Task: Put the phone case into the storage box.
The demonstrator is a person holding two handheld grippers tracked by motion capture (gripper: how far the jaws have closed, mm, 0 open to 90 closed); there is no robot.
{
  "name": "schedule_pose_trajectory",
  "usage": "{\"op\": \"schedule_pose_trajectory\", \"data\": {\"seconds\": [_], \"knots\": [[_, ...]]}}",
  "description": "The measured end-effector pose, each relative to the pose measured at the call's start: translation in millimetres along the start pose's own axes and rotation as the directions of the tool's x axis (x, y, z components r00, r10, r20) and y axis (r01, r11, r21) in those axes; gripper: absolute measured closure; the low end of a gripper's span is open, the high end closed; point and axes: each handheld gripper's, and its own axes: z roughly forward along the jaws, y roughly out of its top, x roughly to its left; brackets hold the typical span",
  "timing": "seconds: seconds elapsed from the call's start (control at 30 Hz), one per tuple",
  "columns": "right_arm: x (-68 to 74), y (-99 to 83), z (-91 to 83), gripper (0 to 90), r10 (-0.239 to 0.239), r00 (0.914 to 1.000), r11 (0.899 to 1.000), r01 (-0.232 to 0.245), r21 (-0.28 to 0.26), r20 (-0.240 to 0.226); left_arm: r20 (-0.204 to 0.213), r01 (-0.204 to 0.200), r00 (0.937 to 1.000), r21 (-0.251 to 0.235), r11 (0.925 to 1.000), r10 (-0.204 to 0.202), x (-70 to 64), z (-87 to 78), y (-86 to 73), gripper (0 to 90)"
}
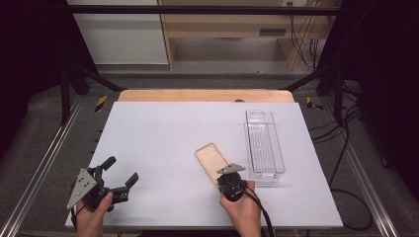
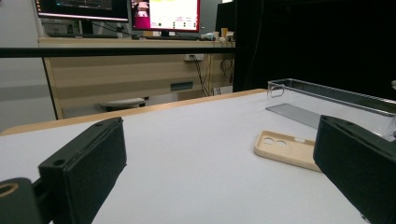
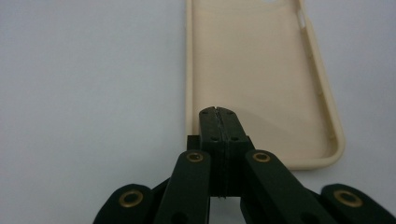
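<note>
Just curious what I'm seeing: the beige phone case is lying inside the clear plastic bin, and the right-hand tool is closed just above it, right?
Not quite. The phone case lies on the white table, beside the clear bin, not inside it, as the high view shows. The right gripper is indeed closed over it.

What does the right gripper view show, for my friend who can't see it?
The right tool, its two black jaws pressed together, sits over the near end of a cream phone case. The case lies hollow side up on a white table. Whether the jaws pinch the case's rim cannot be told.
</note>
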Motion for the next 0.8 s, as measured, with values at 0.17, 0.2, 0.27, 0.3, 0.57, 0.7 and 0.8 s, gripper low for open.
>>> {"op": "schedule_pose_trajectory", "data": {"seconds": [0.17,0.2,0.27,0.3,0.57,0.7,0.8], "knots": [[5.2,-15.5,-14.5,90.0,-0.035,0.9989,0.999,0.035,0.018,-0.030,0.001,-0.002,1.0000,0.002,1.0000,0.002,-0.8,0.2,-0.1,2.2],[5.6,-17.7,-16.6,90.0,-0.036,0.9988,0.999,0.037,0.022,-0.034,0.001,-0.002,1.0000,0.002,1.0000,0.002,-0.8,0.2,-0.1,2.2],[5.6,-21.3,-19.7,90.0,-0.038,0.9985,0.999,0.039,0.023,-0.039,0.001,-0.003,1.0000,0.006,1.0000,0.003,-1.1,0.5,-0.3,2.2],[5.7,-23.7,-21.6,90.0,-0.044,0.9981,0.999,0.045,0.021,-0.043,0.002,-0.001,1.0000,0.005,1.0000,0.001,-1.2,0.9,-0.5,2.2],[3.2,-19.7,-32.0,40.7,-0.111,0.9926,0.989,0.105,-0.105,-0.050,0.008,-0.015,0.9999,0.022,0.9997,0.015,-2.7,2.9,-1.2,2.2],[0.4,-15.0,-25.5,18.1,-0.127,0.9915,0.987,0.123,-0.101,-0.028,0.010,-0.018,0.9998,0.023,0.9996,0.017,-2.9,2.6,-1.2,2.2],[-5.1,-11.7,-14.6,9.7,-0.139,0.9899,0.986,0.135,-0.097,-0.031,0.011,-0.018,0.9998,0.020,0.9996,0.018,-2.8,2.4,-0.8,2.2]]}}
